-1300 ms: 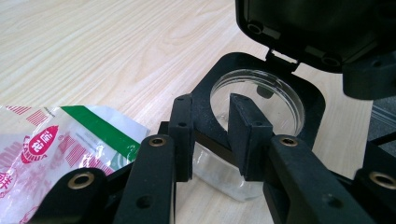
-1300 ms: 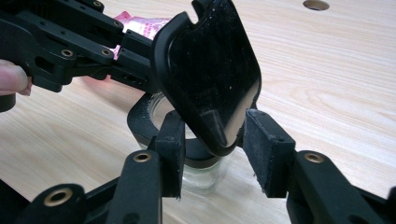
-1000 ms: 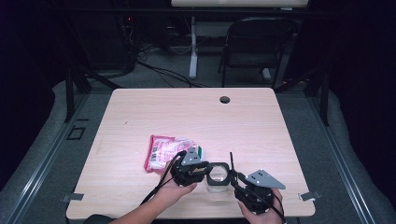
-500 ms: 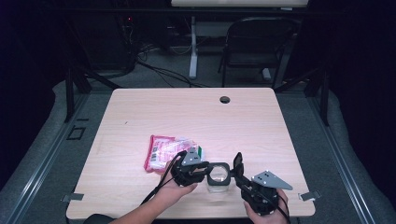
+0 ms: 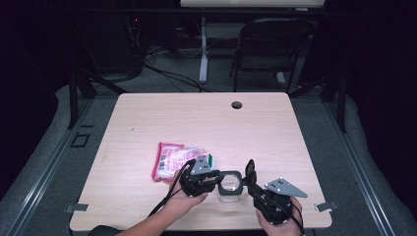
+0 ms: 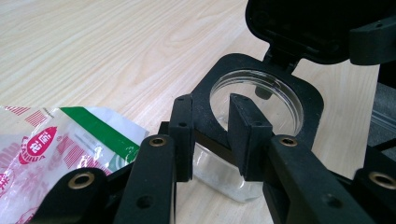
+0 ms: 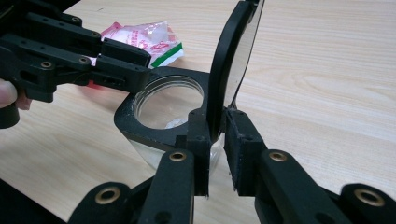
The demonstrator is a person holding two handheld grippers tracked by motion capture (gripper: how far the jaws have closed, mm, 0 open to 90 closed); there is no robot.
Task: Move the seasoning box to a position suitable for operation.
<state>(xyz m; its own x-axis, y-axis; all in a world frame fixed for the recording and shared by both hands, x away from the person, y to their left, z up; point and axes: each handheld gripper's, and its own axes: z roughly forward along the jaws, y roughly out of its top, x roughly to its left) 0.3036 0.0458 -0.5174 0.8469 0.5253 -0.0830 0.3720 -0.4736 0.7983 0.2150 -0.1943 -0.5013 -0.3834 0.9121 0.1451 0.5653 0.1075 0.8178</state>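
Note:
A clear jar with a black square rim [image 5: 230,188] stands near the table's front edge. My left gripper [image 5: 217,179] is shut on the rim's left side; in the left gripper view its jaws [image 6: 211,119] pinch the near edge of the rim [image 6: 310,100]. The hinged lid [image 5: 251,171] stands upright at the jar's right side. My right gripper [image 5: 253,186] is shut on it, and the right gripper view shows the lid [image 7: 233,56] clamped between its jaws [image 7: 215,126] above the open jar [image 7: 166,105].
A red, white and green snack packet [image 5: 175,159] lies just left of the jar, touching the left gripper. A cable hole [image 5: 237,104] sits at the table's far edge. A folding chair [image 5: 268,46] stands beyond the table.
The right gripper has drawn slightly right and toward the person, swinging the raised lid a little farther open. The left gripper and jar have stayed put.

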